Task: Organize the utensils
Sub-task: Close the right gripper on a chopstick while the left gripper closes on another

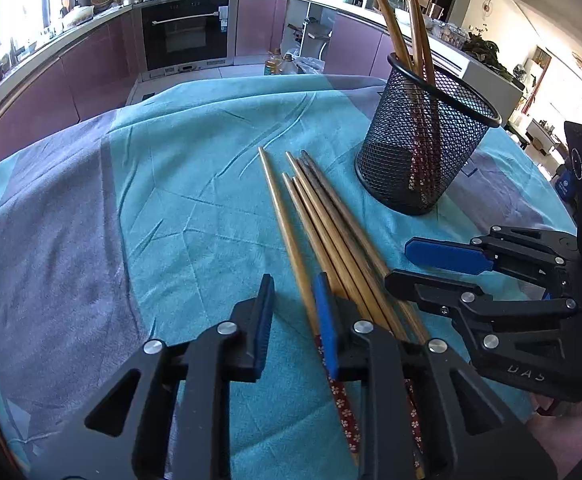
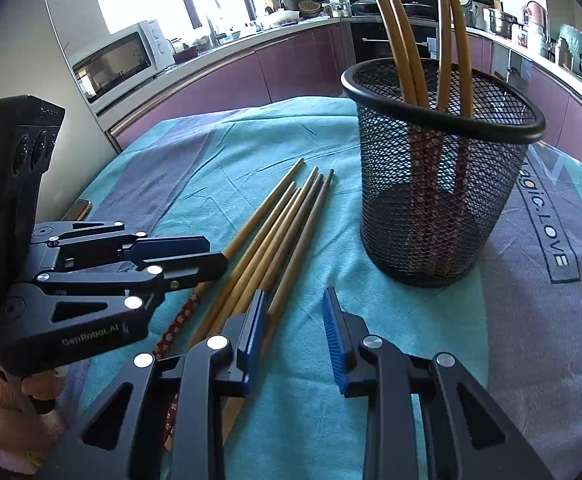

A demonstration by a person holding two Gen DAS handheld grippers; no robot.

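The chopsticks (image 1: pixel 323 232) are lying bundled lengthwise at lower centre of the desk (image 1: pixel 91 220), the left gripper (image 1: pixel 291 320) straddling the leftmost one, its narrowed fingers (image 1: pixel 325 320) not yet pinching.

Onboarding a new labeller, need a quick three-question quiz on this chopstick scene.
1. True or false: the mesh cup is empty.
2. The loose chopsticks lie: A) on the teal cloth; B) on a plate; C) in a sink.
3. Fill in: in both wrist views the cup stands to the ___ of the loose chopsticks.
Key: 1 false, chopsticks stand in it; 2 A; 3 right.
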